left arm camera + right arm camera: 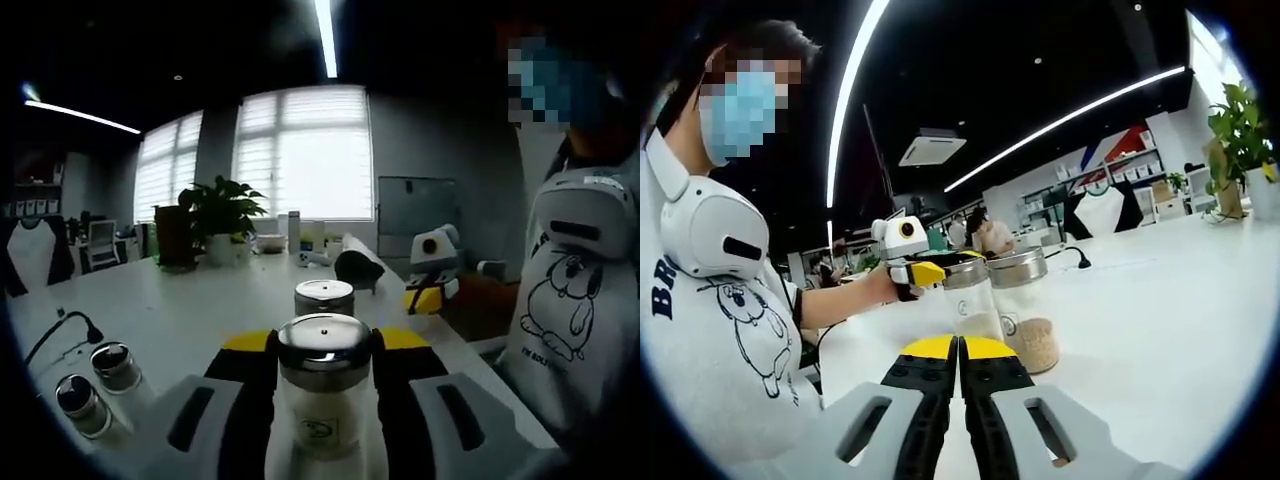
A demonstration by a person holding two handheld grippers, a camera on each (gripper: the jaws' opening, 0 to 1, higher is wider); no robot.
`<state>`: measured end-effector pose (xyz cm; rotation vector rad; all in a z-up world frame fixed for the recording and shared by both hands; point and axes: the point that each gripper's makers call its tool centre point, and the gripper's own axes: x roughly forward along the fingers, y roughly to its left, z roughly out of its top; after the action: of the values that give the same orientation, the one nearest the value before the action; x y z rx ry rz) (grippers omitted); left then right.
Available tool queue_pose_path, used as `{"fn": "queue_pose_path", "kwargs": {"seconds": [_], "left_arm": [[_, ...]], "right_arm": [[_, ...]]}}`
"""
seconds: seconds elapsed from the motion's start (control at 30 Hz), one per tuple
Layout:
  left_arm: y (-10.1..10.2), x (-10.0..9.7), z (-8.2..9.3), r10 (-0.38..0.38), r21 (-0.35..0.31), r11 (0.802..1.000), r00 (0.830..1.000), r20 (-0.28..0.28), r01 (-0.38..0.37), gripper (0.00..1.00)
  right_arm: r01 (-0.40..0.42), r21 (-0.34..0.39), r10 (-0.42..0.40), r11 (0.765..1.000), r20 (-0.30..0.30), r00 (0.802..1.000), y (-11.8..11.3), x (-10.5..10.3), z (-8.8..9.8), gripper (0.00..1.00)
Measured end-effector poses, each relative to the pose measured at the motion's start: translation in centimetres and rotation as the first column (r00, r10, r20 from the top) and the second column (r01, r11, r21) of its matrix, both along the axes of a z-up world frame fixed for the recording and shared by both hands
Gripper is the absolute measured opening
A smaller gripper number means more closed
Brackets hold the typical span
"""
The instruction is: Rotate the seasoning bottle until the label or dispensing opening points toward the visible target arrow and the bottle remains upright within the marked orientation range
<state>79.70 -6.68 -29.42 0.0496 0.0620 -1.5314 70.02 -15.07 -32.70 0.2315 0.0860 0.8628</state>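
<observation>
Left gripper (322, 400): fingers (250, 400) are closing on either side of the clear glass seasoning bottle with the shiny metal cap (323, 385), evidently to turn it.
Seasoning bottle: standing upright on the white bench (190, 310), long axis vertical, a small printed label facing the left gripper's camera; no target arrow is making itself seen.
Second metal-capped jar (324, 297): sitting just behind the bottle.
Right gripper (960, 375): fingers are pressing together on nothing, waiting well apart from the bottle.
Two small dark-capped jars (100, 385): resting on the bench to the side.
</observation>
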Motion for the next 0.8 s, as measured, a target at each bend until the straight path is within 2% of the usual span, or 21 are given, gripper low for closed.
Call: {"fn": "queue_pose_path", "kwargs": {"seconds": [0.2,0.37,0.8], "left_arm": [[0.0,-0.03,-0.02,0.015,0.0,1.0,1.0,-0.003,-0.015,0.4],[-0.08,-0.03,-0.01,0.065,-0.013,0.998,0.998,-0.011,-0.065,0.4],[-0.07,0.06,0.04,0.138,-0.02,0.99,0.99,-0.02,-0.138,0.39]], "right_arm": [[0.012,0.001,-0.012,1.0,-0.001,1.0,-0.3,0.15,-0.05,0.0],[0.02,0.008,-0.02,1.0,0.004,1.0,-0.31,0.26,0.05,0.0],[0.037,0.009,-0.037,0.999,-0.001,0.999,-0.28,0.28,-0.04,0.0]]}}
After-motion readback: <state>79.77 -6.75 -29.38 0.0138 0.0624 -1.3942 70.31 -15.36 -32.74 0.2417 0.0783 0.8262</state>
